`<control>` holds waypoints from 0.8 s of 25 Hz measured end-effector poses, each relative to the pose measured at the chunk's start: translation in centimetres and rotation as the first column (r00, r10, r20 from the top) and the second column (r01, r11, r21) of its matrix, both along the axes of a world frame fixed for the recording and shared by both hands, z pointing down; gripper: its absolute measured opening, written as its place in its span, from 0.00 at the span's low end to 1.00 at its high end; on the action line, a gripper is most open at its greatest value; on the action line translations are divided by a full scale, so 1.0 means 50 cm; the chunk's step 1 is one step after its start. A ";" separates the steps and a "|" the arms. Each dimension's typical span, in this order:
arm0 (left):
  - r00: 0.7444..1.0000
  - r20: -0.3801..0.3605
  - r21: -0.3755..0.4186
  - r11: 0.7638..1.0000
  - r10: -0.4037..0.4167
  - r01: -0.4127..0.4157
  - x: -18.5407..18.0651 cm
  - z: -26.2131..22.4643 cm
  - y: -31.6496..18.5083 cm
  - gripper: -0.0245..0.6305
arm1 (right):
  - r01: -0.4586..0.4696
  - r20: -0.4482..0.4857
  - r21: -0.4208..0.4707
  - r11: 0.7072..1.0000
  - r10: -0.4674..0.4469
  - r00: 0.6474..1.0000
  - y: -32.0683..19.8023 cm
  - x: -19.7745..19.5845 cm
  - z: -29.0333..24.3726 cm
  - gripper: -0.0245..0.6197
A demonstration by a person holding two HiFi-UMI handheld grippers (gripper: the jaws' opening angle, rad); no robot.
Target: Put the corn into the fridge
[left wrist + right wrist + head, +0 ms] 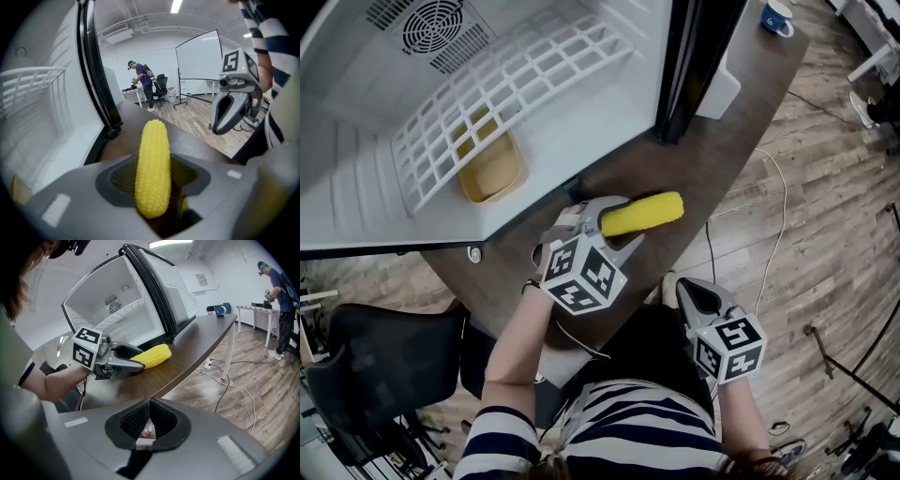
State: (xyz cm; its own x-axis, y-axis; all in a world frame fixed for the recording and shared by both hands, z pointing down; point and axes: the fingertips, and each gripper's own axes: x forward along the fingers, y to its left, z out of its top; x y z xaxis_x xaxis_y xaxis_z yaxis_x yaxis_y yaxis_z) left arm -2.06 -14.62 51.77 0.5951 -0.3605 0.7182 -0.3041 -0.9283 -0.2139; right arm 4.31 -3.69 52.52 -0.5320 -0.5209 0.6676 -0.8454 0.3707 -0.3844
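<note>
A yellow corn cob (643, 213) hangs over the brown table (712, 159) just in front of the open fridge (581, 141), with my left gripper (628, 221) shut on it. In the left gripper view the corn (152, 168) stands lengthwise between the jaws, tip pointing away, and the fridge's dark door seal (96, 79) rises to the left. My right gripper (683, 287) is near my body, off the table's edge, shut with nothing in it. From the right gripper view I see the left gripper (136, 363) and the corn (154, 356) before the fridge (117, 301).
Inside the fridge are a white wire shelf (506, 94) and a yellow tray (492, 169) below it. A blue mug (778, 17) stands at the table's far end. A black chair (384, 366) is at the left, cables (769, 216) on the wooden floor at the right.
</note>
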 end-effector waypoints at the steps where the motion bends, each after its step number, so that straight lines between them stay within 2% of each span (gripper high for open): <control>1: 1.000 -0.005 0.005 1.000 -0.022 0.022 -0.003 -0.002 0.000 0.04 | 0.008 0.004 0.003 1.000 -0.008 1.000 -0.003 -0.001 -0.002 0.03; 6: 0.985 -0.070 0.024 0.987 -0.158 0.160 -0.026 -0.045 -0.005 0.04 | 0.080 0.019 0.035 0.996 -0.081 0.997 -0.021 -0.016 -0.025 0.03; 9: 0.971 -0.086 0.050 0.973 -0.222 0.226 -0.037 -0.089 -0.012 0.04 | 0.113 0.030 0.059 0.992 -0.115 0.993 -0.037 -0.018 -0.044 0.03; 17: 0.920 -0.157 0.096 0.922 -0.358 0.375 -0.073 -0.237 -0.028 0.04 | 0.186 0.047 0.105 0.977 -0.192 0.980 -0.078 -0.032 -0.089 0.03; 20: 0.891 -0.178 0.113 0.891 -0.418 0.440 -0.097 -0.289 -0.040 0.04 | 0.215 0.056 0.146 0.966 -0.225 0.973 -0.103 -0.050 -0.117 0.03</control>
